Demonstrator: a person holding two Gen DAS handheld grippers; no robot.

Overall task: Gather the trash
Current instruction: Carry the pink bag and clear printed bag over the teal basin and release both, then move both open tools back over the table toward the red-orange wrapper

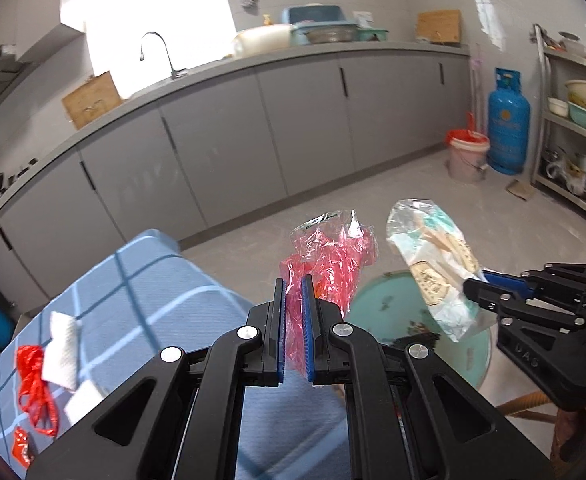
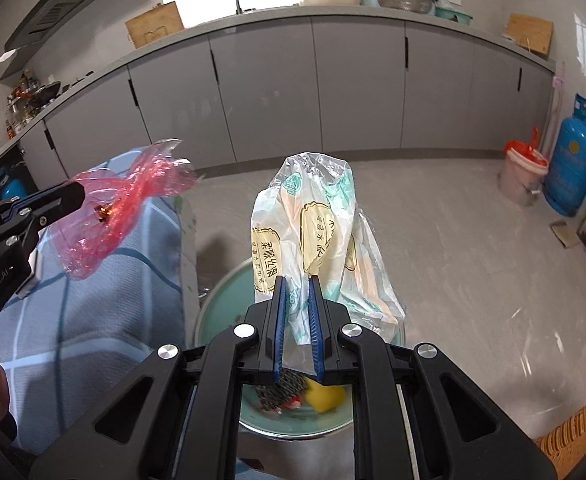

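My left gripper (image 1: 293, 292) is clamped on a crumpled pink wrapper (image 1: 329, 264). My right gripper (image 2: 296, 292) pinches a printed clear bag (image 2: 317, 224) above the green bin (image 2: 213, 312), right of the blue checked cloth (image 2: 93, 300).

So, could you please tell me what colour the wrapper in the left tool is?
Translucent pink-red wrapper; the left wrist view shows it best.

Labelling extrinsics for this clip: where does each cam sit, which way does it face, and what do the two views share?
Left wrist: sits on the left gripper, looking along its fingers, which pinch a crumpled pink cellophane wrapper; faces the grey kitchen cabinets; the right gripper enters at right.
Right wrist: sits on the right gripper, shut on a clear printed plastic bag above a round teal bin; the left gripper enters at left.
Shared: both wrappers, the bin, the blue checked cloth, the blue gas cylinder.
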